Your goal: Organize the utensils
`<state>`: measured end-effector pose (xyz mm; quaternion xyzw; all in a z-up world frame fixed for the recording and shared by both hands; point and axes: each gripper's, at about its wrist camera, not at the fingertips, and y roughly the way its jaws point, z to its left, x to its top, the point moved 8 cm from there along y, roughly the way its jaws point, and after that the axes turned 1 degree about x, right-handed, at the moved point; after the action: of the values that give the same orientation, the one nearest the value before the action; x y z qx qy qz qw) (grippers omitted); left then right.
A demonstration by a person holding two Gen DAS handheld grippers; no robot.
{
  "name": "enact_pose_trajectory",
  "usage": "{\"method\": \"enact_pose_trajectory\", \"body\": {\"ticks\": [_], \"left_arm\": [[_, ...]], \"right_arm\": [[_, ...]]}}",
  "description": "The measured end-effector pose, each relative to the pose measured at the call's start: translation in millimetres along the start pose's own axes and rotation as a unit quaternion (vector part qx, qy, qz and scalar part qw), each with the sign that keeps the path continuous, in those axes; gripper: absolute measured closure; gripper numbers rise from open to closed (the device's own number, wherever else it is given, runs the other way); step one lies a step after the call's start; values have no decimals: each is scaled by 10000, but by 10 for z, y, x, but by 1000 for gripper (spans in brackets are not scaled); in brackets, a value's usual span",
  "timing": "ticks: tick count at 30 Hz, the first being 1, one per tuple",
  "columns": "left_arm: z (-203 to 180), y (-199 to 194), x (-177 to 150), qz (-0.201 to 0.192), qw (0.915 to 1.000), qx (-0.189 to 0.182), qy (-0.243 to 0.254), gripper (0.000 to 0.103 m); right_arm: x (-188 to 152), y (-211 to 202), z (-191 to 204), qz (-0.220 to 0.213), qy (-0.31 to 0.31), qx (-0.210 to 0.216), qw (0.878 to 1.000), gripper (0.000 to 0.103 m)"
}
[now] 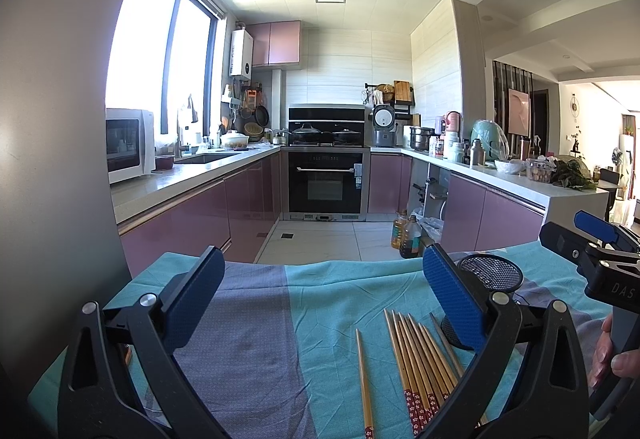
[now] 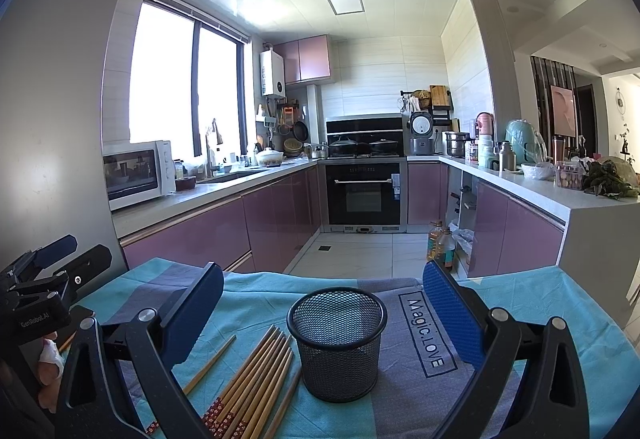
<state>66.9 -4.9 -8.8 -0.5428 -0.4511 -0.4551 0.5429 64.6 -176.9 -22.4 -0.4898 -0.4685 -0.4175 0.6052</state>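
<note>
2 tools (image 1: 320, 303) (image 2: 324, 307), both spread apart, empty; chopsticks (image 2: 256, 379) perhaps just left of mesh cup (image 2: 338, 343).

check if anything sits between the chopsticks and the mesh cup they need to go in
Nothing visible does. The chopsticks lie flat on the cloth just left of the mesh cup, the nearest one almost at its base. The cup stands upright, mouth open and looks empty. Both grippers, left and right, are open and hold nothing.

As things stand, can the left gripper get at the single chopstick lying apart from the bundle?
Probably yes. The left gripper is open and empty above the cloth, and the lone chopstick lies flat between its fingers' line, clear of the chopstick bundle and mesh cup.
</note>
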Motion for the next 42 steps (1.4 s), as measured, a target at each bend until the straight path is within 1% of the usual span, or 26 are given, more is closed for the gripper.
{"method": "enact_pose_trajectory", "body": {"ticks": [17,23,26,29,31,36,37,38,39,41,42], "left_arm": [[-5,-6,11,22,10000,-8,6,5],[-13,44,-59,99,9999,-26,37,5],[-1,105,-111,186,9998,-41,62,5],[-18,166,-169,326,9993,-114,113,5],[-30,224,-216,446,9987,-189,125,5],[-92,503,-507,1105,9928,-350,302,5],[-102,570,-587,1285,9903,-424,321,5],[-116,614,-638,1378,9888,-456,339,5],[-131,688,-728,1572,9856,-500,376,5],[-156,815,-894,1883,9796,-513,470,6],[-157,857,-936,1961,9780,-531,473,9]], "right_arm": [[-8,1,5,20,13,17,10000,6],[-68,31,46,174,56,153,9997,6],[-126,54,60,331,98,232,9991,6],[-208,92,90,566,106,327,9978,6],[-289,124,124,808,99,453,9957,6],[-605,235,267,1552,-34,746,9851,7],[-667,268,285,1722,-88,781,9819,11],[-739,293,316,1872,-132,806,9789,23],[-809,320,343,2025,-160,810,9758,33],[-951,381,380,2364,-177,825,9680,37],[-1005,417,384,2476,-167,858,9649,38]]}}
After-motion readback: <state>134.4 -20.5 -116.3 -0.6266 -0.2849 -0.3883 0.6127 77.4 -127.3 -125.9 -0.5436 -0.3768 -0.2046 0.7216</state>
